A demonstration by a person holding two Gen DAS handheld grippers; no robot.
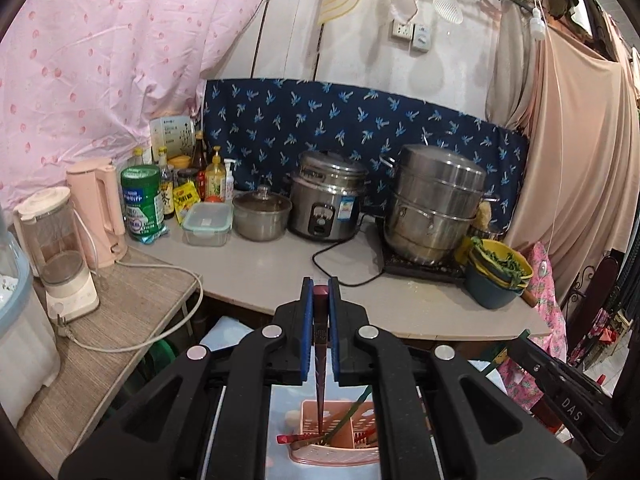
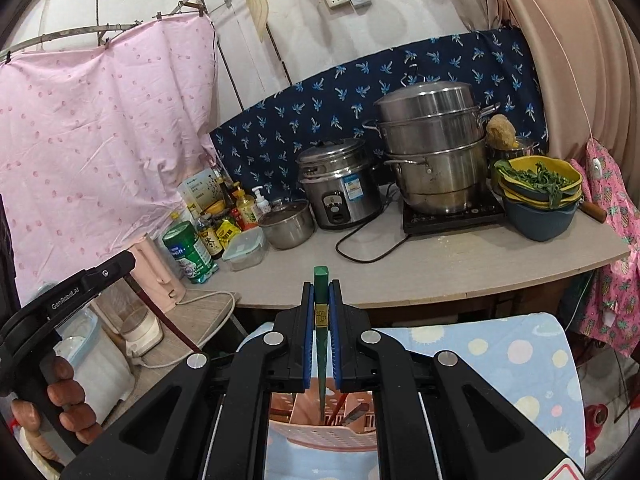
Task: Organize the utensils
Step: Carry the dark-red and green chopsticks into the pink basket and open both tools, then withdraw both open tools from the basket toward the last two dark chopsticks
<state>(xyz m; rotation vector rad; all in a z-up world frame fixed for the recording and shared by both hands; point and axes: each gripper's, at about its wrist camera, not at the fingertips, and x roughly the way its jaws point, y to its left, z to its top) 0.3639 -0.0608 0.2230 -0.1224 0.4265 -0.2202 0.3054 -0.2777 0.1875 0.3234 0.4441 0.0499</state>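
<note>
left wrist: we look forward along our fingers, high and close over the pink utensil basket point(image 1: 334, 436), facing the counter point(image 1: 280, 268) | right wrist: same stance, tilted, basket point(image 2: 324, 428) close below | shared: counter point(image 2: 440, 264), rice cooker point(image 1: 326, 196) point(image 2: 340, 184), steamer pot point(image 1: 436, 204) point(image 2: 436, 148)

Left gripper point(image 1: 321, 300) and right gripper point(image 2: 321, 300): jaws nearly closed, apparently both pointing downward.

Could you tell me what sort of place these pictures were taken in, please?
Most likely a small home kitchen corner: a rice cooker and a stacked steamer pot stand on the counter, with sauce bottles and a kettle nearby.
</note>
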